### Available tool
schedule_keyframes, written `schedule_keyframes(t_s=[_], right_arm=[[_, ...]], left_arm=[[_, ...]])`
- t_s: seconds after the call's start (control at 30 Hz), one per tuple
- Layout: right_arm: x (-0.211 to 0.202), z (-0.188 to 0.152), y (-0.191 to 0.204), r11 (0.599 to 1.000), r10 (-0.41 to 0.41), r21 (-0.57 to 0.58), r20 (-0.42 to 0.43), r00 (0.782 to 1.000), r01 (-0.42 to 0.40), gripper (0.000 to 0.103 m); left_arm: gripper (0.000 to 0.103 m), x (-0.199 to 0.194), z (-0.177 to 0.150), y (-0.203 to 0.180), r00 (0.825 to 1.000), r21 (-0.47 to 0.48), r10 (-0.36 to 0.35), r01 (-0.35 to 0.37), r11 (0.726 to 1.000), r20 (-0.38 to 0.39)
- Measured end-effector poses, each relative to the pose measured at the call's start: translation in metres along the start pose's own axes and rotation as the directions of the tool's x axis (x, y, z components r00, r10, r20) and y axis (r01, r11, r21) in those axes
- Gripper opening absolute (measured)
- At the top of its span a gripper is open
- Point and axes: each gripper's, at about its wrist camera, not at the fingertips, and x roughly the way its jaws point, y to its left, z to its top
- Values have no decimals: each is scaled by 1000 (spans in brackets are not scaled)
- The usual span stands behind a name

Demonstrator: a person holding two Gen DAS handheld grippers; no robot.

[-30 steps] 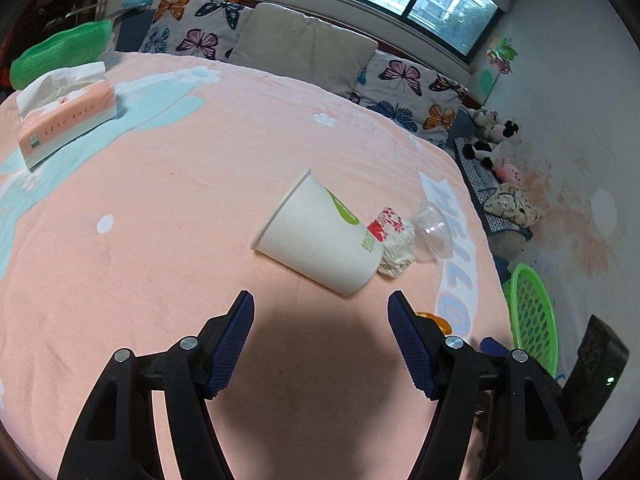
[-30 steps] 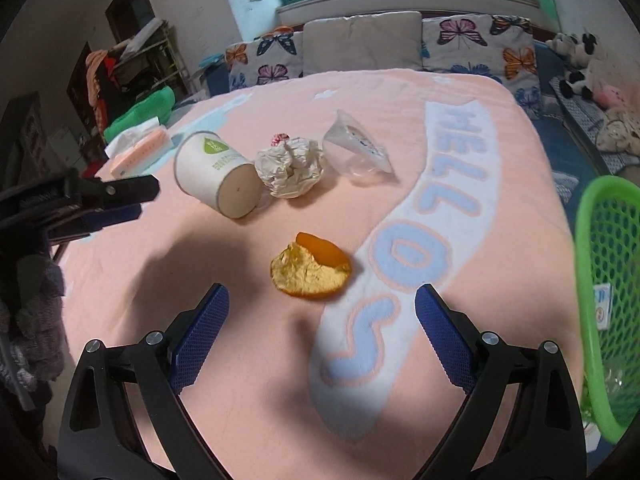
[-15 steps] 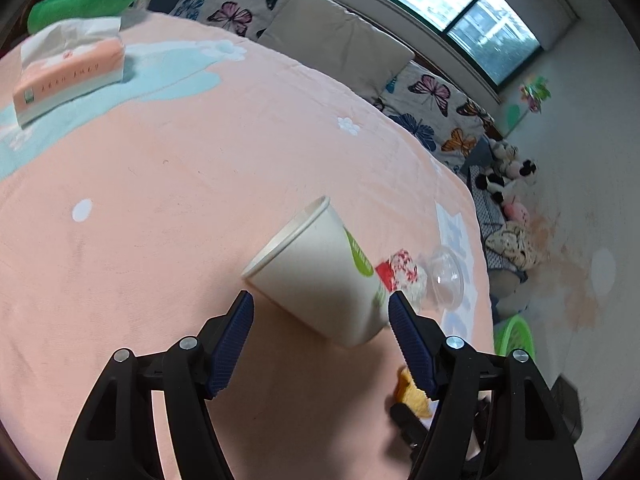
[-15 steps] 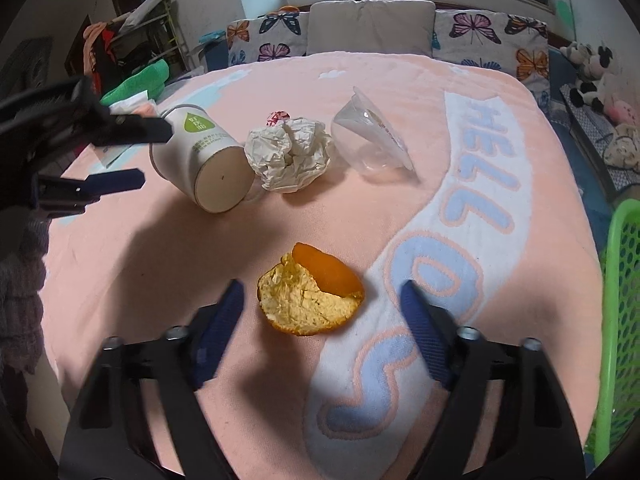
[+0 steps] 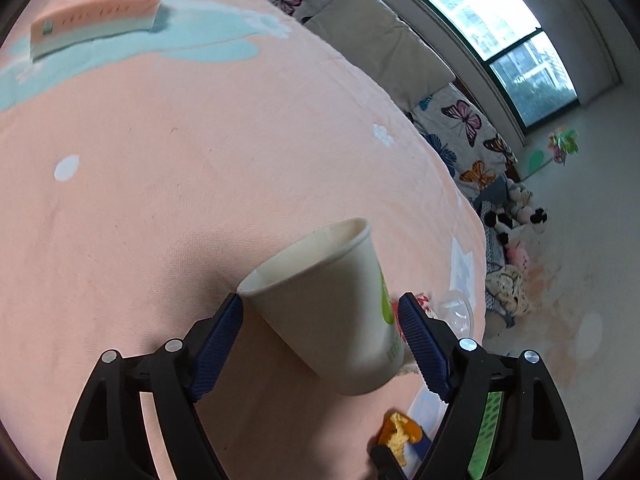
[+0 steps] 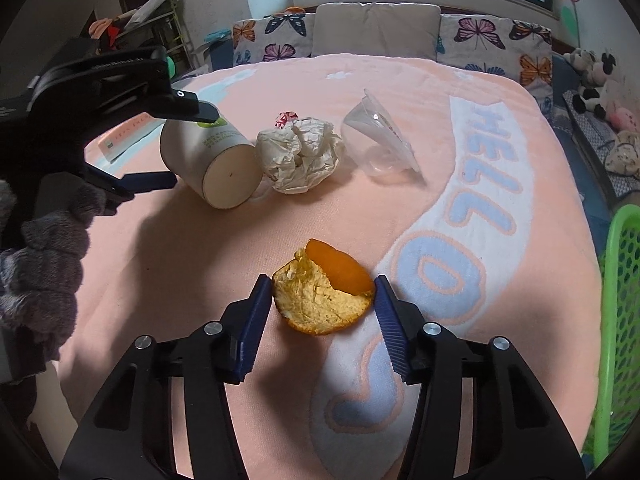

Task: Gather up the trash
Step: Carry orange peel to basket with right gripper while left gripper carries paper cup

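Note:
A white paper cup with a green logo lies on its side on the pink bed cover; it also shows in the right wrist view. My left gripper is open with its jaws on either side of the cup, close to its walls. An orange peel lies on the cover between the jaws of my right gripper, which is open and nearly touching it. A crumpled paper ball and a clear plastic cup lie beside the paper cup.
A green mesh basket stands off the bed's right edge. A pink tissue box lies at the far left of the bed. Butterfly pillows line the headboard. Stuffed toys lie at the right.
Both grippers have moved forward and down. The left one now straddles the paper cup. The right one has narrowed around the orange peel.

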Motion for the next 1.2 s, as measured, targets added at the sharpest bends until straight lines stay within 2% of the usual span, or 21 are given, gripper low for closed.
schedule_keyframes(t_s=[0.13, 0.2, 0.4, 0.9, 1.2], right_arm=[[-5, -1, -3, 999, 25, 24, 3, 1000, -25, 50], [-7, -2, -4, 999, 29, 31, 6, 1000, -29, 49], [-15, -6, -5, 998, 38, 48, 12, 999, -39, 47], [-53, -27, -4, 996, 23, 86, 59, 998, -28, 45], [-84, -41, -25, 989, -32, 145, 104, 994, 16, 45]], left_arm=[[76, 6, 1, 0, 1000, -22, -21, 21, 1000, -4], [71, 8, 2, -1, 1000, -17, -29, 28, 999, -3], [69, 4, 2, 1, 998, -13, -58, 58, 998, -12], [68, -51, -25, 1, 991, 112, -135, 135, 984, -9], [67, -72, -45, -22, 981, 211, -192, 195, 958, -35]])
